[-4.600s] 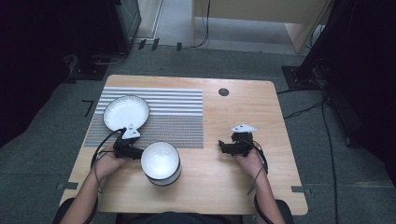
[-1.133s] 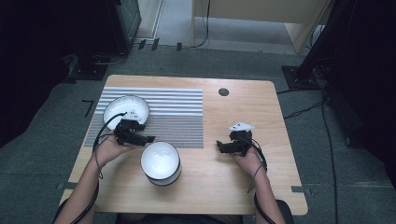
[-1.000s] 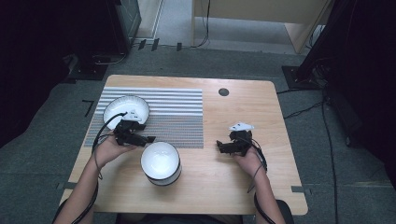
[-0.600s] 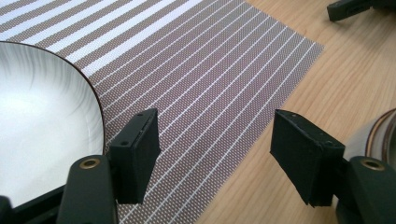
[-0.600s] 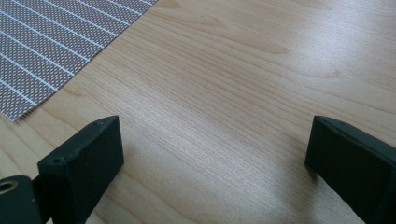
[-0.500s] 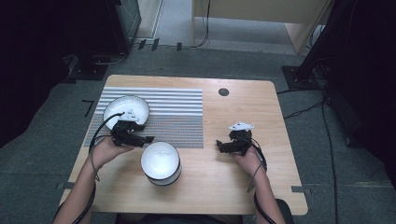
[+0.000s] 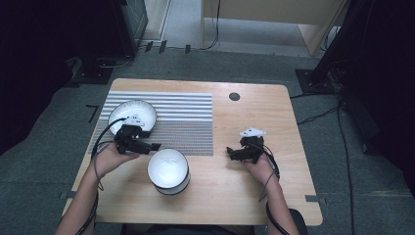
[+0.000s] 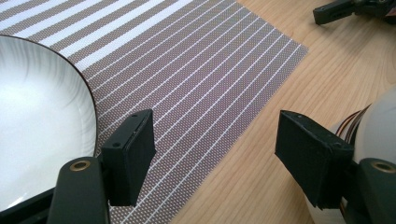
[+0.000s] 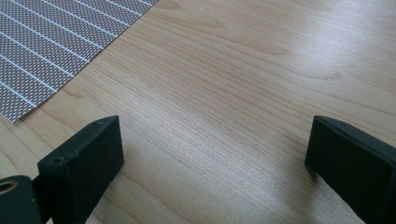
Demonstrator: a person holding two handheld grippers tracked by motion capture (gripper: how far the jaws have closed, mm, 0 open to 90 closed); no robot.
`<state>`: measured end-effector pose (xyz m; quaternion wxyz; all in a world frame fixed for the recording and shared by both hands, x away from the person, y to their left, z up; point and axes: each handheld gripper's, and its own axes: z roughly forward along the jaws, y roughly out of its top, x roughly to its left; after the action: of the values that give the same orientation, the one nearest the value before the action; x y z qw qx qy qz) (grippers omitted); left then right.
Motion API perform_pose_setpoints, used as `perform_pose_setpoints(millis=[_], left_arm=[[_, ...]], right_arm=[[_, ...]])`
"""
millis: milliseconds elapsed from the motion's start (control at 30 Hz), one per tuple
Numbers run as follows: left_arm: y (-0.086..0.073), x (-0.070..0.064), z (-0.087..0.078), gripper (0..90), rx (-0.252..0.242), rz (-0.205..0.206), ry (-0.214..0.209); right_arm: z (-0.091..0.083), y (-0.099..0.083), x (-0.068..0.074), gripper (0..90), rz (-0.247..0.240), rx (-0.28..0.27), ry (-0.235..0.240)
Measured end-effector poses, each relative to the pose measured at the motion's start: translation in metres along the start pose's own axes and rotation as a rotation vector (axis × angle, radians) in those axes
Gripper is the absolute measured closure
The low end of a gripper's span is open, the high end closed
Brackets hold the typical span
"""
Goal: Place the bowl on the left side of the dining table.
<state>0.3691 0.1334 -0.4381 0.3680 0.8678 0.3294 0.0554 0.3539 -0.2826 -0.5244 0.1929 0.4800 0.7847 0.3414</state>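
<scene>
Left gripper (image 7: pixel 155 146), jaws apart, hovers between unlabelled plate (image 7: pixel 132 116) and bowl (image 7: pixel 169 170).

The white bowl (image 7: pixel 168 170) stands upright on the bare wood in the lower middle of the high view, just below the striped mat's lower edge. It is deep and round, its inside glossy white, its outer wall darker toward the base. In the left gripper view a curve of its wall (image 8: pixel 378 135) shows at the right edge, with thin brown lines under the rim.

The white plate (image 7: pixel 132 116) lies flat on the mat in the left middle of the high view, shallow, round and empty, with a thin dark rim (image 8: pixel 91 105).
</scene>
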Motion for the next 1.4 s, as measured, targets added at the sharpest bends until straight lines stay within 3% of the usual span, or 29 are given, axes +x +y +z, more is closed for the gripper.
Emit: perform_pose_setpoints(millis=[967,1400], left_arm=[[0.011,-0.013,-0.019,29.6,-0.009,0.022,0.002],[0.015,-0.017,-0.028,29.4,-0.024,0.010,-0.020]], right_arm=[[0.000,0.000,0.000,3.6,0.002,0.001,-0.002],[0.000,0.000,0.000,3.6,0.003,0.001,-0.002]])
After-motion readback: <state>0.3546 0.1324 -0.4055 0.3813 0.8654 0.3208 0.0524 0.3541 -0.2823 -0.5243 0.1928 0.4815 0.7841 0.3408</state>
